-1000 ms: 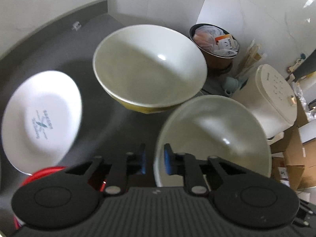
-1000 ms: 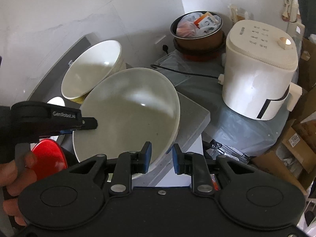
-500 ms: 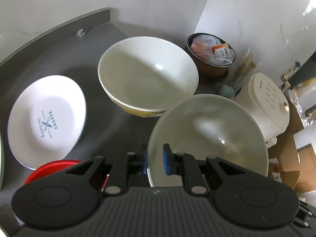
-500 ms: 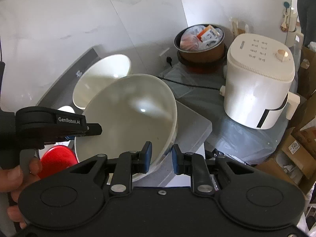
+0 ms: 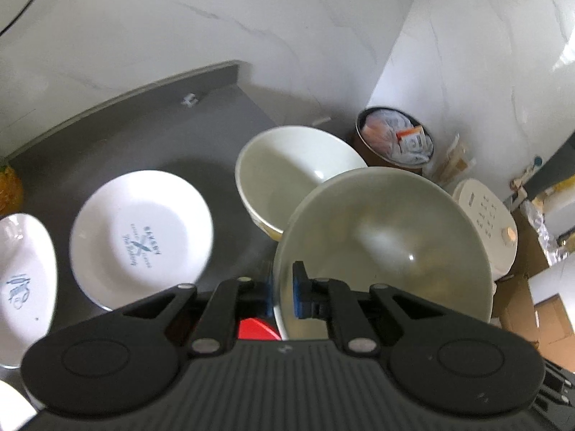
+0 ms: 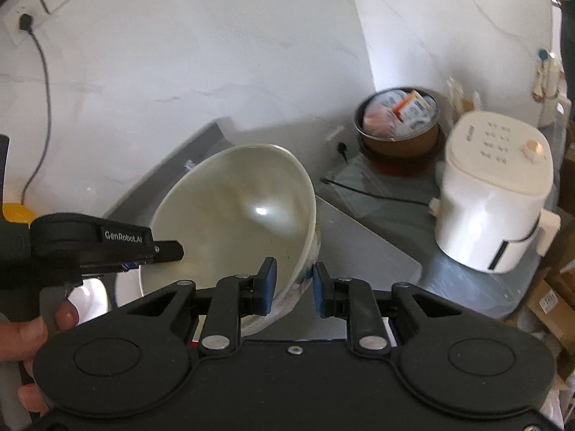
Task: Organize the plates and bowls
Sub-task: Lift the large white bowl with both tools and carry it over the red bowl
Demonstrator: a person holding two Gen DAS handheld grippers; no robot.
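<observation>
Spreading wide and grey, the table (image 5: 151, 133) carried most of the crockery against a marbled wall (image 5: 251, 25). Off its right edge stood a white cooker (image 6: 496, 197), and behind that a brown pot (image 6: 399, 136) stuffed with packets.

Biggest of the dishes was the pale bowl (image 5: 384, 244), held up tilted above the table's right end. Left gripper (image 5: 283, 292) had its jaws clamped on the near rim, one blue pad each side. Right gripper (image 6: 294, 287) sat at the bowl's outer wall, jaws apart; the left pad was close against the rim, the right pad clear of it.

Behind the held bowl sat a second bowl (image 5: 291, 172), partly hidden by it. Left of that lay a plate (image 5: 142, 239) with blue print, well apart from the bowls, and another plate (image 5: 25, 280) at the far left edge. A red lid (image 5: 257, 328) peeked out under the left gripper.
</observation>
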